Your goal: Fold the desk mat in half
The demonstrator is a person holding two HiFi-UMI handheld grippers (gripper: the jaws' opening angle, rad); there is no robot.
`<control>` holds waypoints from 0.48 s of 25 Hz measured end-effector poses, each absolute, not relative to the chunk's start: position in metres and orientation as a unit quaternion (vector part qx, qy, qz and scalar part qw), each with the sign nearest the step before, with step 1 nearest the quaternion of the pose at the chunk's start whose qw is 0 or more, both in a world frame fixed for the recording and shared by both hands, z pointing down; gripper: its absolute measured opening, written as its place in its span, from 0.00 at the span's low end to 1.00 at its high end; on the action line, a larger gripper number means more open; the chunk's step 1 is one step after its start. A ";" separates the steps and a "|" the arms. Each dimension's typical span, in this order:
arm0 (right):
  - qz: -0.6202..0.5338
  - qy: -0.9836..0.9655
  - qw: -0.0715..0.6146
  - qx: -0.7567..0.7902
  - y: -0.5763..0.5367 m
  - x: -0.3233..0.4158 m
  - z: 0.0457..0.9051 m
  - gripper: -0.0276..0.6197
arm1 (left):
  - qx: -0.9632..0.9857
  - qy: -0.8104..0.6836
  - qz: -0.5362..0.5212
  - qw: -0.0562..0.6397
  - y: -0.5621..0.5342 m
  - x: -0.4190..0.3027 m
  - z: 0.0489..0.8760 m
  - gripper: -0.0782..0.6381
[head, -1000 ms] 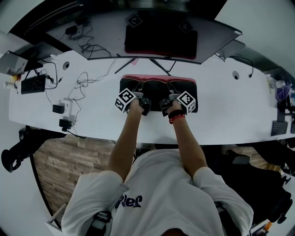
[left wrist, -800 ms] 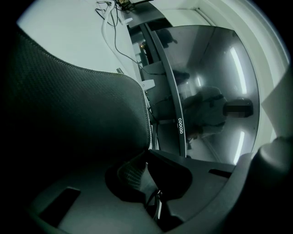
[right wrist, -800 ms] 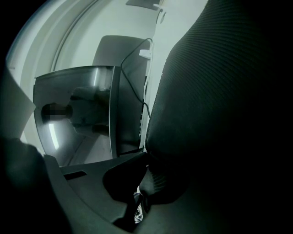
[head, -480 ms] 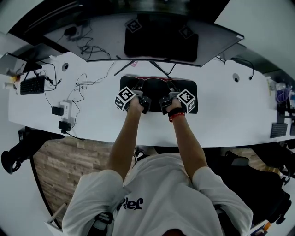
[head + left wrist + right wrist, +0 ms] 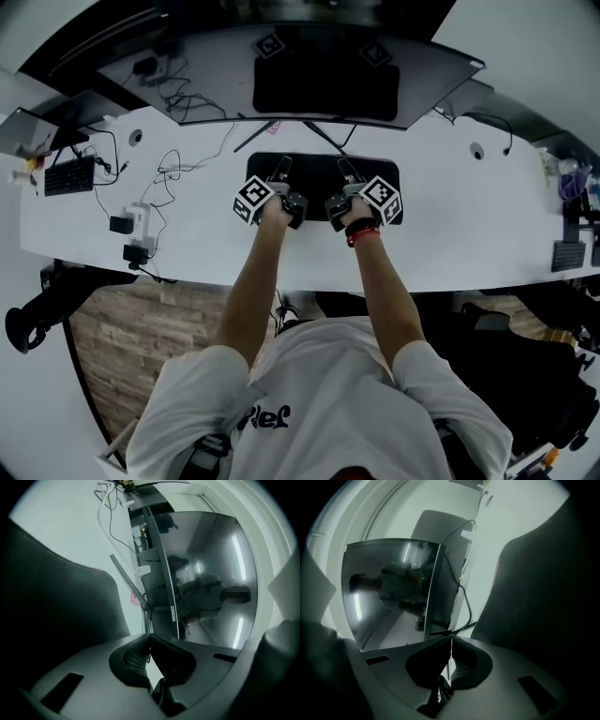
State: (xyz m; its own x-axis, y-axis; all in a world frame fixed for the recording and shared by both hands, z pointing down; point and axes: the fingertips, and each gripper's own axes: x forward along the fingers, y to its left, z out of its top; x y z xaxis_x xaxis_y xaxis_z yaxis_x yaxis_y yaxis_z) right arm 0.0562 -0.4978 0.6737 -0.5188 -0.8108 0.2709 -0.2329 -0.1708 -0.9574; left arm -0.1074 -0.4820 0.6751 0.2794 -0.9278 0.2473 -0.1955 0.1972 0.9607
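The desk mat lies flat and black on the white desk, on the near side of the monitor. Both grippers are over it, pointing toward the far side. On the left gripper the jaws are pressed together with nothing between them. The right gripper has just been closing and only a thin slit shows, with nothing in it. In each gripper view the mat's dark surface lies off to the side.

Dim, green-tinted fisheye views; black corners, monitor glare streaks.
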 end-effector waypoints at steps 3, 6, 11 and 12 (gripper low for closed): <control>-0.626 0.607 0.234 -0.430 -0.480 0.057 0.662 0.07 | 0.572 -0.504 -0.309 0.569 -0.467 -0.103 0.659 0.14; -0.609 0.623 0.230 -0.434 -0.463 0.058 0.651 0.07 | 0.592 -0.499 -0.298 0.559 -0.448 -0.099 0.648 0.14; -0.585 0.645 0.221 -0.440 -0.435 0.058 0.632 0.06 | 0.615 -0.501 -0.271 0.545 -0.413 -0.098 0.633 0.14; -0.580 0.649 0.218 -0.441 -0.429 0.057 0.628 0.06 | 0.619 -0.503 -0.264 0.542 -0.405 -0.099 0.631 0.14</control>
